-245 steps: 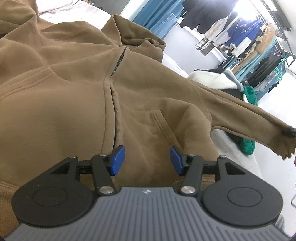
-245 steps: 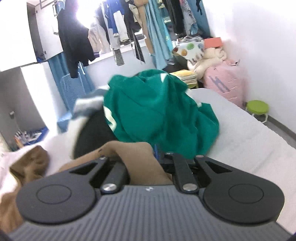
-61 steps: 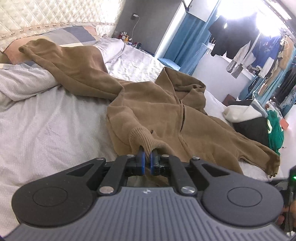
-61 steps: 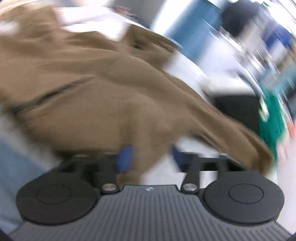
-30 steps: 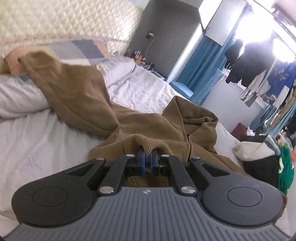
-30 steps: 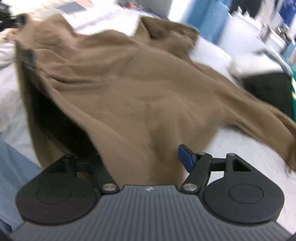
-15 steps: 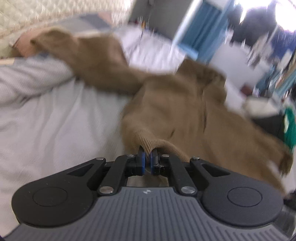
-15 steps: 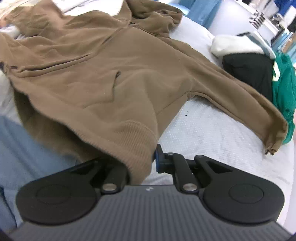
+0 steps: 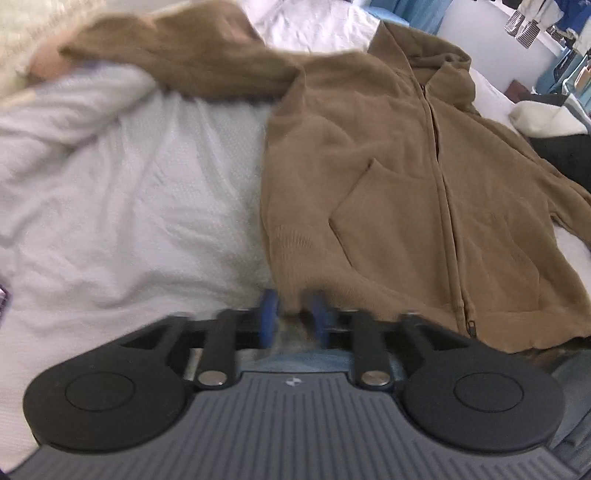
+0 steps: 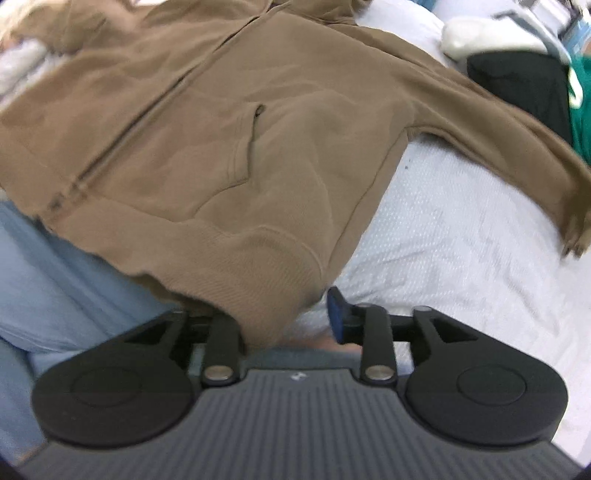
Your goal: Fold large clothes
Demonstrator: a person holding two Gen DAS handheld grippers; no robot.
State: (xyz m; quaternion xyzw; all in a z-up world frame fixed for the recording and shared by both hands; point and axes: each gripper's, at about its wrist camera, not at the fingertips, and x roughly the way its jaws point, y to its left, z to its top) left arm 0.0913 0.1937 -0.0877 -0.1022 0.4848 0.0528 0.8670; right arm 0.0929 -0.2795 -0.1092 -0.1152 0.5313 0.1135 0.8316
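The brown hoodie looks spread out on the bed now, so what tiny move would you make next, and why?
Probably draw both grippers back off the hem. The brown hoodie lies front up on the white sheet, zipper closed. The left gripper and the right gripper are opening at its two bottom corners, the ribbed hem between their fingers. One sleeve lies spread outward, likely the first part to fold in.

I was working in a bedroom of a home. A bed with a rumpled white sheet filled most of both views. At the upper left of the left wrist view lay a pillow. At the upper right, garments hung on a rack, above a heap of clothes.
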